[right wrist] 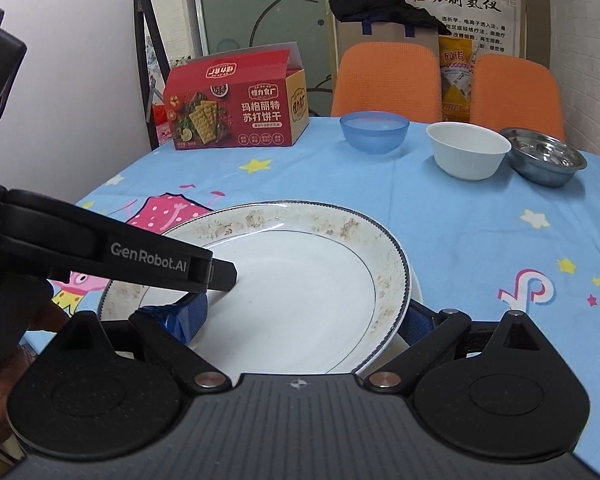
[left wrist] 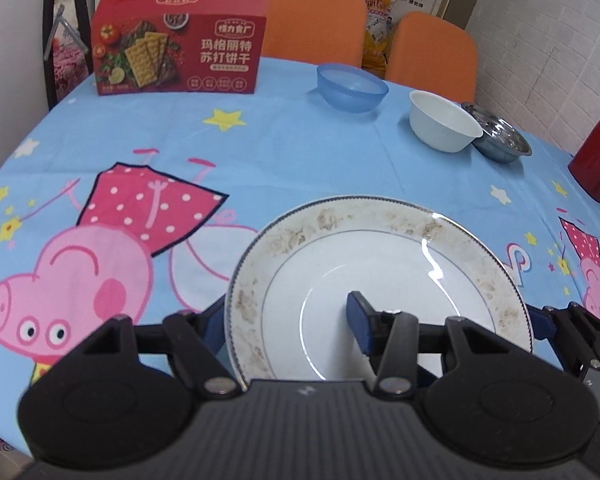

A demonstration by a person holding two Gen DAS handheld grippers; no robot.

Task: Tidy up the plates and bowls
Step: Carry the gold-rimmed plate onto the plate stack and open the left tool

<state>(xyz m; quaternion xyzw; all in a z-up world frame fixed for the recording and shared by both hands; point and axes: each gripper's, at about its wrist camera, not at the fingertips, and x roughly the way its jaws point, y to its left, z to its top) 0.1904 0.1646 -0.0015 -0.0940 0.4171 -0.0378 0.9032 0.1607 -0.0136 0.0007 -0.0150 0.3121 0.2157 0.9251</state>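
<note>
A white plate (left wrist: 380, 264) with a worn patterned rim is held tilted above the blue cartoon tablecloth (left wrist: 300, 152). My left gripper (left wrist: 288, 320) is shut on its left rim, one finger under it and one blue pad (left wrist: 360, 324) inside it. My right gripper (right wrist: 300, 316) is shut on the plate (right wrist: 292, 280) at its right rim, with the left gripper's arm (right wrist: 148, 260) crossing the plate. At the back stand a blue bowl (left wrist: 352, 87), a white bowl (left wrist: 444, 126) and a steel bowl (left wrist: 500, 138), also in the right wrist view: blue (right wrist: 374, 132), white (right wrist: 468, 150), steel (right wrist: 544, 162).
A red cracker box (left wrist: 180, 44) stands at the back left of the table. A red jug (left wrist: 598, 152) stands at the right edge. Two orange chairs (left wrist: 316, 20) stand behind the table.
</note>
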